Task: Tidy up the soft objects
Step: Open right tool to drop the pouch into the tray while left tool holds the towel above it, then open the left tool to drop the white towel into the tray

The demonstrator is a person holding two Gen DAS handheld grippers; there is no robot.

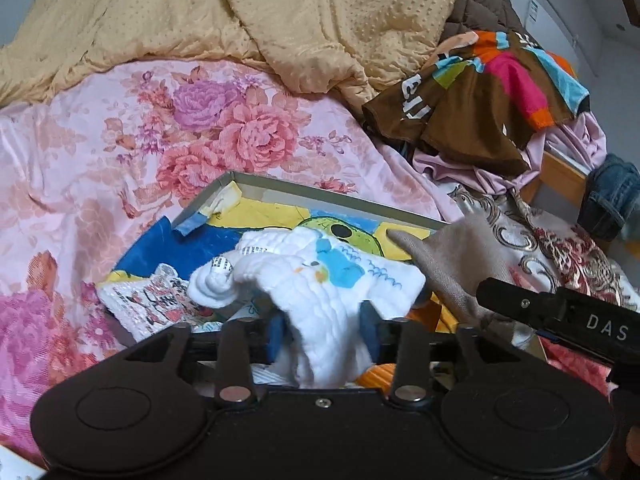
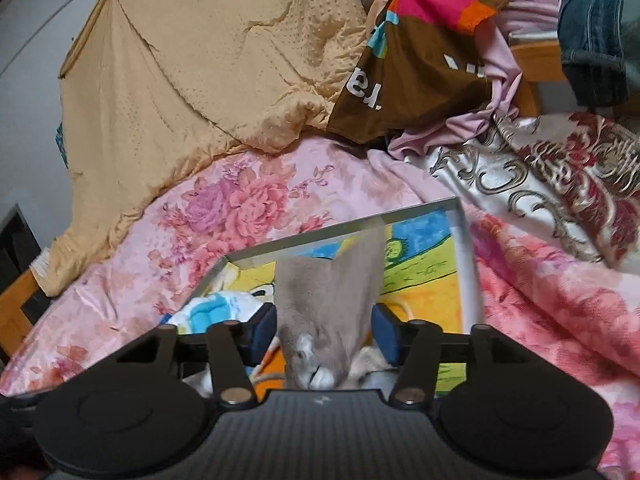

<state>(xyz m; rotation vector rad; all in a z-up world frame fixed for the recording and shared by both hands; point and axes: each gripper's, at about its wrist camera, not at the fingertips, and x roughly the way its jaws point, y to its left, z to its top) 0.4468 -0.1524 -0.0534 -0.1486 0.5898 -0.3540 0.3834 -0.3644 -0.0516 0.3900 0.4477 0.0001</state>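
White quilted cloth [image 1: 324,292] lies between the left gripper's [image 1: 326,328] parted, non-pressing blue pads; a taupe cloth [image 2: 328,304] hangs likewise within the right gripper [image 2: 325,334]. Both sit over the colourful shallow box [image 1: 340,198] on the floral bed [image 1: 120,152].

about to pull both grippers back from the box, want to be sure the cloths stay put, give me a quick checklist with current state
1. Left gripper clear of the white cloth: not ok. The jaws are apart, but the cloth lies between them.
2. Right gripper clear of the beige cloth: cannot tell. There is a gap on the right side; the left pad looks close to the cloth.
3. White cloth inside the box: ok, it rests on the box's colourful floor.
4. Beige cloth inside the box: not ok, its far tip lies across the rim.
5. Grippers clear of each other: ok, the right one shows apart at the lower right of the left wrist view.
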